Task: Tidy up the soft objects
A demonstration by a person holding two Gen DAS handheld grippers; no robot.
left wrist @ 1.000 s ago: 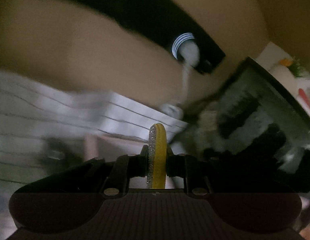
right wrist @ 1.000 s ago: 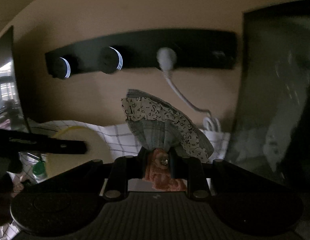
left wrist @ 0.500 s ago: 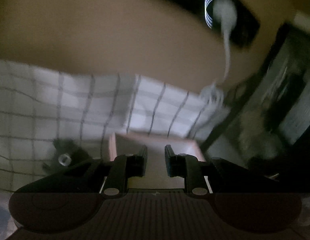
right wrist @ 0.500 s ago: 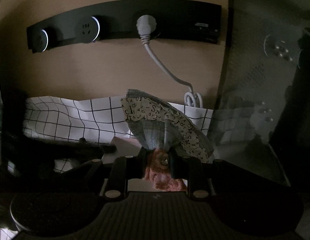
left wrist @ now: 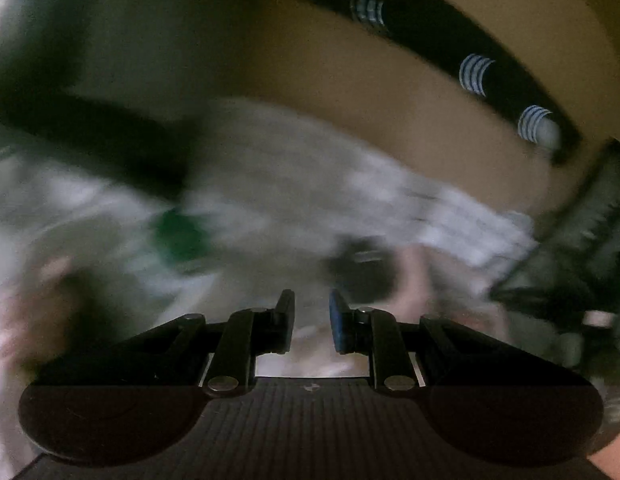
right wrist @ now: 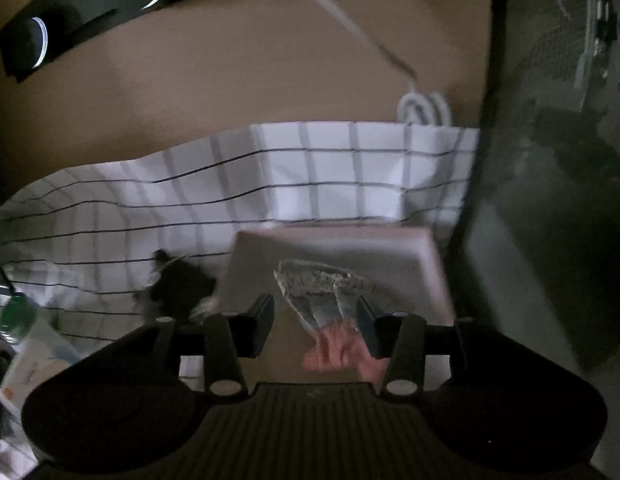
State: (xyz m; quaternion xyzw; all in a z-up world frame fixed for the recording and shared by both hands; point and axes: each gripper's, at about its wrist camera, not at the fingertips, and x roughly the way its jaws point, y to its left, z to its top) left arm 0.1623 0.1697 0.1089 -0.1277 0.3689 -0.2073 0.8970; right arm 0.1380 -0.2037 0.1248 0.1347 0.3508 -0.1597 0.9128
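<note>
In the right wrist view my right gripper [right wrist: 314, 320] is open above a pale pink box [right wrist: 390, 248]. A fabric doll with a letter-print skirt and pink hair [right wrist: 326, 300] sits between the fingers, against the right one, loose over the box. A small black soft object [right wrist: 177, 284] lies left of the box on the checked cloth [right wrist: 310, 176]. In the blurred left wrist view my left gripper [left wrist: 312, 320] is open and empty over the cloth [left wrist: 450, 216].
A black power strip [right wrist: 89, 0] with a white plug cable [right wrist: 422, 108] runs along the tan wall. A dark mesh container [right wrist: 558, 160] stands at the right. A green-capped bottle [right wrist: 17, 316] and packets lie at the left; the bottle's green cap [left wrist: 177, 236] shows blurred in the left view.
My right gripper opened and let go of the doll, after lowering toward the pink box. My left gripper released the yellow glittery item earlier and has swung left, empty.
</note>
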